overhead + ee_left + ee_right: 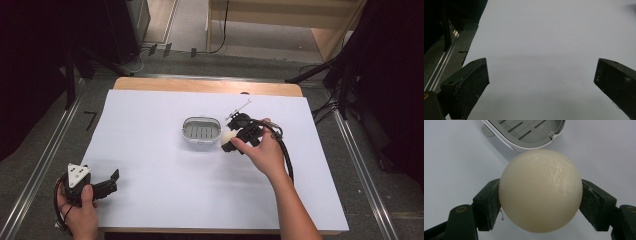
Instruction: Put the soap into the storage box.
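White sheeting covers the wooden tabletop (150, 200) almost to its edges, with a strip of bare wood showing along the far side. Grey floor and dark stands surround it.

Next in size are the person's two forearms, which come in from the near edge. The right hand (264, 155) reaches toward the middle of the tabletop, while the left hand (80, 210) rests at the near left corner, well apart from everything else.

At the centre sits a grey soap dish (201, 129), an oval tray with a slotted floor and a pale rim. In the right gripper view its rim (524, 146) lies just beyond the ball, close to it; whether the two touch I cannot tell.

The left tongs (107, 182) lie low over the white sheet by that near left corner, a grey three-cornered plate on top. In the left gripper view these tongs (541, 82) stand spread wide, with nothing but bare white surface between the two black jaws.

The right tongs (231, 142) sit just beside the right end of the soap dish, their cable looping back over the wrist. They pinch a cream-coloured ball (540, 190), glossy and smooth, one black pad pressed against each side of it. From above, the ball (227, 137) shows as a small pale round spot right next to the dish's rim.
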Motion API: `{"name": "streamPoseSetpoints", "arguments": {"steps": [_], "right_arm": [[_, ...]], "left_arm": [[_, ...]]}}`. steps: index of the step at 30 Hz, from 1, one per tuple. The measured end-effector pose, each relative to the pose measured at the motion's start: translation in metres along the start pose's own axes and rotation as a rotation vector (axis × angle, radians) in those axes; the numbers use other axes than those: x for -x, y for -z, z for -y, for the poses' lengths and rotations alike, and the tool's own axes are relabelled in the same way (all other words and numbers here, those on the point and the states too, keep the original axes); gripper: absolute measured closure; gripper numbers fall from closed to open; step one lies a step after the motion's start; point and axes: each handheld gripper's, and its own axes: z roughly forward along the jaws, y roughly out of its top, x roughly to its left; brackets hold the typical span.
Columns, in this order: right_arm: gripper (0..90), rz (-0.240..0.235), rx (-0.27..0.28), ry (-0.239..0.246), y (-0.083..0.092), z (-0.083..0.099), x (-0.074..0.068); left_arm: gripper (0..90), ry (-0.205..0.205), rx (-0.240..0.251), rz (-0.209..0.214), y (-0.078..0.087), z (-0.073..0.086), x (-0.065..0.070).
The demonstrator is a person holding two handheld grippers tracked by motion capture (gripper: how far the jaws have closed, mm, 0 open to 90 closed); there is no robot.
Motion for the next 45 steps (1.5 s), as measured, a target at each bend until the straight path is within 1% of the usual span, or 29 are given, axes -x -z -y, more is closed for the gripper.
{"name": "streamPoseSetpoints", "arguments": {"steps": [2, 8, 10, 18, 27, 31, 45], "right_arm": [[25.2, -0.006, 0.008, 0.007, 0.001, -0.004, -0.002], [25.2, -0.005, 0.008, 0.03, 0.002, -0.016, -0.009], [25.2, -0.004, 0.009, 0.028, 0.002, -0.02, -0.011], [25.2, -0.008, 0.007, 0.047, -0.003, -0.033, -0.017], [25.2, -0.013, -0.006, 0.049, -0.012, -0.044, -0.021], [25.2, -0.022, 0.001, 0.05, -0.014, -0.048, -0.022], [25.1, -0.023, -0.003, 0.051, -0.022, -0.061, -0.025]], "left_arm": [[0.1, 0.0, -0.002, 0.0, 0.0, 0.0, 0.0], [0.1, 0.0, -0.003, 0.0, 0.0, 0.0, 0.0], [0.1, 0.0, -0.003, -0.001, 0.0, 0.0, 0.0], [0.1, 0.002, -0.003, -0.001, 0.0, 0.0, 0.0], [0.1, 0.003, -0.004, 0.0, 0.0, 0.0, 0.0], [0.1, 0.003, -0.004, 0.0, 0.0, 0.0, 0.0], [0.1, 0.006, -0.004, 0.003, 0.0, 0.0, -0.001]]}}
